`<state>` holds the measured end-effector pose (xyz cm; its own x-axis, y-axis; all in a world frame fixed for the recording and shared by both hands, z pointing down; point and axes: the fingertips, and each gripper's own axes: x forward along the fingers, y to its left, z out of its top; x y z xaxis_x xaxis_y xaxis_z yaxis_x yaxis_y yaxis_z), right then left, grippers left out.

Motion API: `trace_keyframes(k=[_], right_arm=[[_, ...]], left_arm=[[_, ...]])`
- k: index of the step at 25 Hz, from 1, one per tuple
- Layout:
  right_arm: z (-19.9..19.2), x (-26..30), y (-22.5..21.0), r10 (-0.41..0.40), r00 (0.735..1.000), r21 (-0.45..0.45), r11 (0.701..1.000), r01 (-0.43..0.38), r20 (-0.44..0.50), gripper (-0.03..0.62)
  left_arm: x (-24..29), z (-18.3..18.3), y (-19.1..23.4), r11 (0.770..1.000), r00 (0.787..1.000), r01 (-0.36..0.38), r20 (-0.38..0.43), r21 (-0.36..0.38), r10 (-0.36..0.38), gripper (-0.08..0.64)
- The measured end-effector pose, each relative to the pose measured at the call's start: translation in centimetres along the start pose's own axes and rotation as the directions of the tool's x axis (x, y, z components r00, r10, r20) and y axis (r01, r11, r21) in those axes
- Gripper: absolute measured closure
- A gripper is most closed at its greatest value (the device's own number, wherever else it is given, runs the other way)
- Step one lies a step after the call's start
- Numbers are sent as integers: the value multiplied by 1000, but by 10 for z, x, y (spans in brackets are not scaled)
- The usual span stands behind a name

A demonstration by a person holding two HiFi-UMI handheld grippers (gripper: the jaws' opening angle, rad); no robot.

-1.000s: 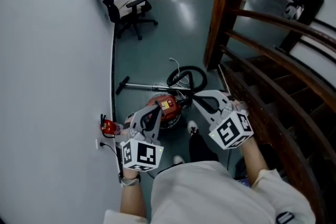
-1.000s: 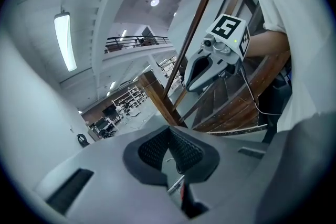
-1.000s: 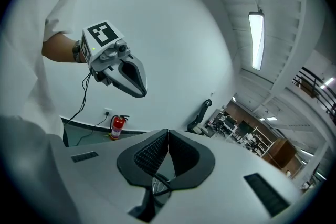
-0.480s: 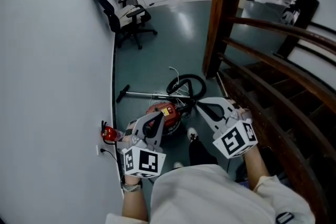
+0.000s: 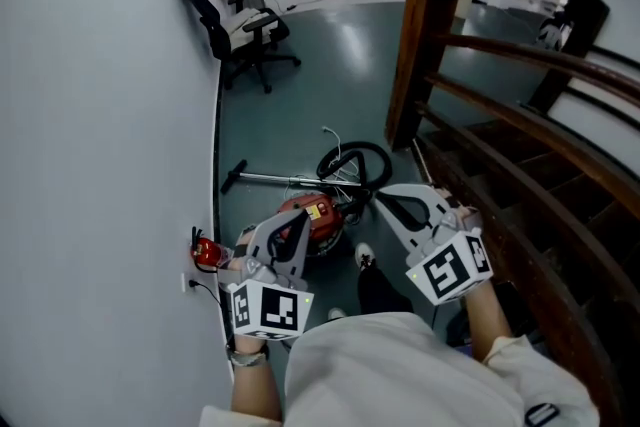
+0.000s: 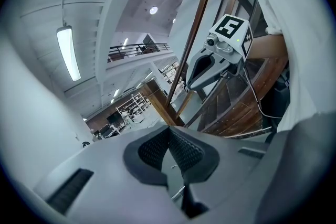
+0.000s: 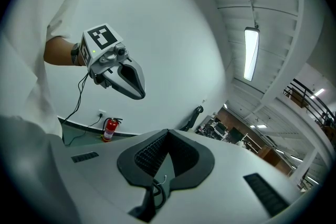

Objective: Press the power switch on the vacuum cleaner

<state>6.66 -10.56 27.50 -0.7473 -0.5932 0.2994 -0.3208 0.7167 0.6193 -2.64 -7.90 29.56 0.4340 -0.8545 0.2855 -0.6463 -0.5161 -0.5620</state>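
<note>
A red canister vacuum cleaner [image 5: 318, 212] lies on the green floor, with its black hose [image 5: 356, 161] coiled behind it and its metal wand [image 5: 272, 180] stretched to the left. My left gripper [image 5: 296, 220] hangs over the canister's left side, jaws shut and empty. My right gripper [image 5: 381, 199] hovers just to the right of the canister, also shut with nothing held. Both are well above the floor. In the left gripper view its pads [image 6: 169, 132] meet, and the right gripper [image 6: 206, 66] shows beyond. The right gripper view shows closed pads [image 7: 167, 135] and the left gripper [image 7: 125, 75].
A white wall [image 5: 100, 135] runs along the left with a fire extinguisher [image 5: 205, 253] and a socket at its foot. A wooden post [image 5: 425, 25] and stair rails [image 5: 520, 145] stand on the right. A black office chair [image 5: 245, 27] stands farther back. My shoe [image 5: 365, 256] is beside the canister.
The head view has shifted a little, so the vacuum sits slightly lower in frame. Both grippers have kept their places over the canister, still shut.
</note>
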Motion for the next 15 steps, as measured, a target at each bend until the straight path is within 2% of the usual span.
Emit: trace_keyframes(k=[15], right_arm=[[-2, 0, -1, 4, 1000, 2, 1000, -4, 1, 565]], left_arm=[[4, -4, -3, 1000, 1000, 5, -18, -1, -5, 558]])
